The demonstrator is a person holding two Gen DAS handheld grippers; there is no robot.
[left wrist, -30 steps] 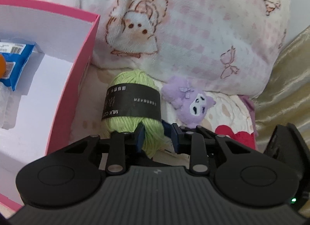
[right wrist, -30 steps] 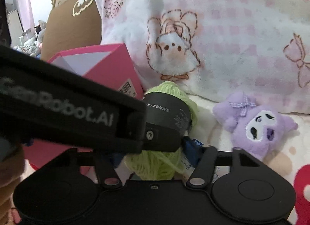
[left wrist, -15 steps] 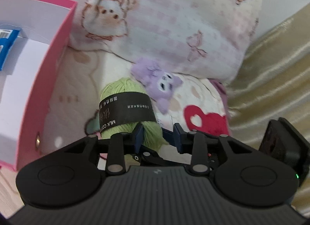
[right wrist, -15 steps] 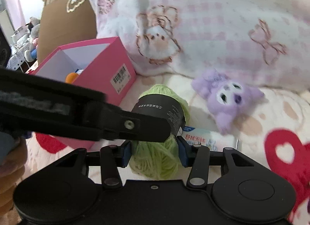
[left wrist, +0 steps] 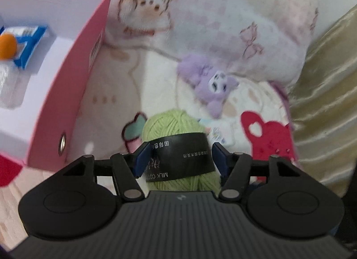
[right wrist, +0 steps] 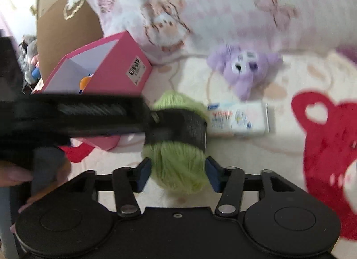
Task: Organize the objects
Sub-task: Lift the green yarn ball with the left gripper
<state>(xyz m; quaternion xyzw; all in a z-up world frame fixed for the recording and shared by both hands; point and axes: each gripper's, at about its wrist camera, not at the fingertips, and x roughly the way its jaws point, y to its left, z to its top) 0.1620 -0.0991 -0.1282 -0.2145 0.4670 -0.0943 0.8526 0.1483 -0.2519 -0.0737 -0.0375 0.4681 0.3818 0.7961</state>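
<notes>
Bedding printed with red hearts [right wrist: 323, 147] carries the clutter, a pink checked pillow [left wrist: 223, 25] behind it. Between the two claws hangs the green yarn ball [left wrist: 178, 129], off the bed near the pink box [left wrist: 73, 103]. The left claw [left wrist: 179, 158] has just been opening, its blue pads flanking the ball's black band with a gap on one side; the right claw [right wrist: 177, 174] has also just widened and brackets the ball's lower end — whether its pads press, I cannot tell. That is the risk: with both grips loosening at once, the soft ball could slip and roll onto the tissue pack [right wrist: 238, 120] or purple plush [right wrist: 243, 69] rather than into the box.
</notes>
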